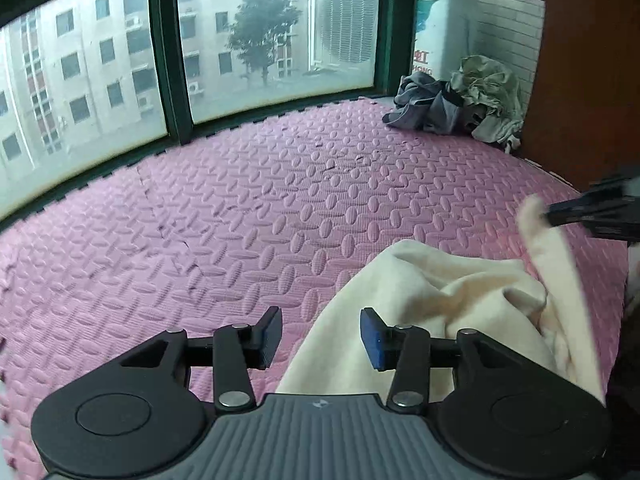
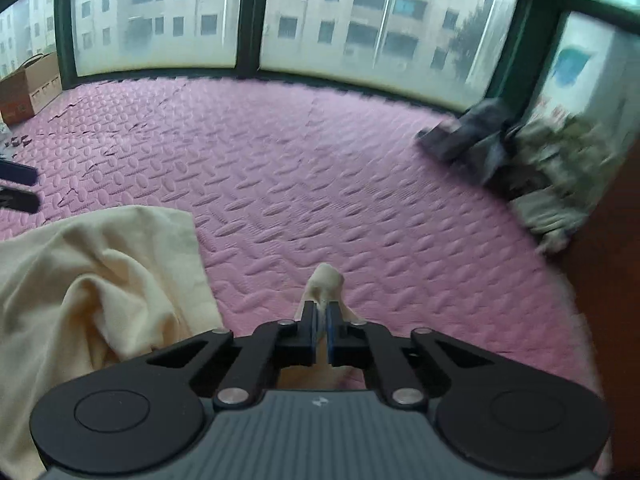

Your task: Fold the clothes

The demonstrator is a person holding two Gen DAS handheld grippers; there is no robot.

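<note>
A cream garment lies crumpled on the pink foam mat. My left gripper is open and empty, its right finger just over the garment's left edge. My right gripper is shut on a bunched bit of the cream garment, whose tip sticks up past the fingers. The right gripper also shows in the left wrist view, lifting a strip of the cloth. The left gripper's fingers show at the far left of the right wrist view.
A heap of grey and beige clothes lies at the far right corner, beside a brown wooden panel. Green-framed windows run along the mat's far edge. A cardboard box stands at the far left.
</note>
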